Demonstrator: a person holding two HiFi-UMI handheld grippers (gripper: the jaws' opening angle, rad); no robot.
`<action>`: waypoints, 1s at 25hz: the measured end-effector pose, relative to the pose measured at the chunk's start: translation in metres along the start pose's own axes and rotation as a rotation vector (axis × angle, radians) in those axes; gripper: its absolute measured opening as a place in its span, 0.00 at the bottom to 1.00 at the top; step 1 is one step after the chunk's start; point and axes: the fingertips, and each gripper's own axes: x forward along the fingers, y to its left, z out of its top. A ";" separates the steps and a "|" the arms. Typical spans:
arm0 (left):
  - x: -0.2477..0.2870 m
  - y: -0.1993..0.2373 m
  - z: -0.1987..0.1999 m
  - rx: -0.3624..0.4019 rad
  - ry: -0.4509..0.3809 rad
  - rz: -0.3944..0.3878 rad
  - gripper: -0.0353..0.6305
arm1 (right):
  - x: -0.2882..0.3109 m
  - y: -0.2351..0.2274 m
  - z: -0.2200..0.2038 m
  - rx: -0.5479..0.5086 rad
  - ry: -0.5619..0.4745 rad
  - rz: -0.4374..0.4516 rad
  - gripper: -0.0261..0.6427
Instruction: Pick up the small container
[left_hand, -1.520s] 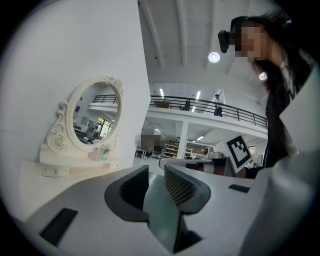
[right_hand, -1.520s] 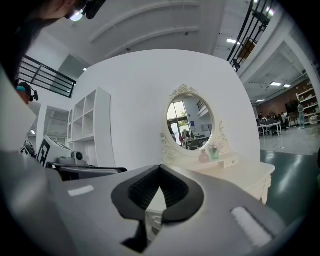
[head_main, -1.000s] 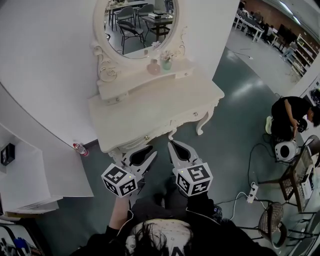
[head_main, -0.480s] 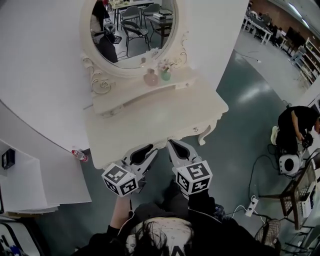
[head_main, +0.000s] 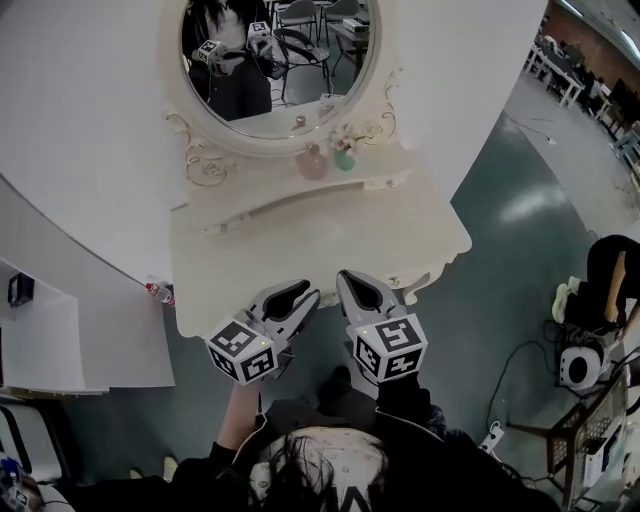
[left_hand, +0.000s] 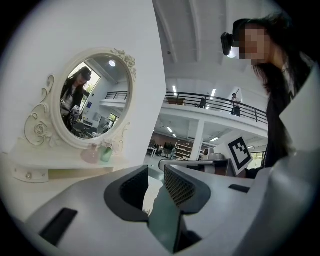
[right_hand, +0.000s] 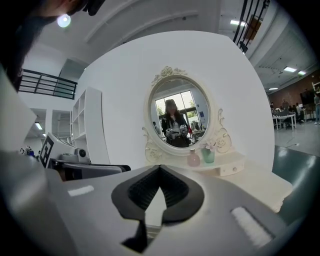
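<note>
Head view: left gripper (head_main: 299, 292) and right gripper (head_main: 350, 281) hover side by side at the near edge of the surface (head_main: 300, 250), both jaws pressed together on nothing. The small container (head_main: 345, 158) — probably the green pot beside the pink bottle (head_main: 312, 162) — stands upright on the back shelf (head_main: 255, 196), well ahead, most in line with the right gripper.

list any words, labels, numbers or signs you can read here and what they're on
No words or numbers can be read in any view.
Cubes on the left gripper and right gripper: black and white square patterns, no letters.
Bottle on the floor beside the dressing table: print too small to read.
</note>
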 end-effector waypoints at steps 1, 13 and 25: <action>0.005 0.001 0.001 0.001 -0.001 0.008 0.19 | 0.002 -0.004 0.001 0.000 0.001 0.009 0.05; 0.036 0.007 -0.012 -0.003 0.032 0.094 0.19 | 0.021 -0.031 -0.003 0.023 0.023 0.121 0.05; 0.034 0.023 -0.011 -0.012 0.060 0.160 0.19 | 0.044 -0.035 -0.006 0.050 0.040 0.166 0.05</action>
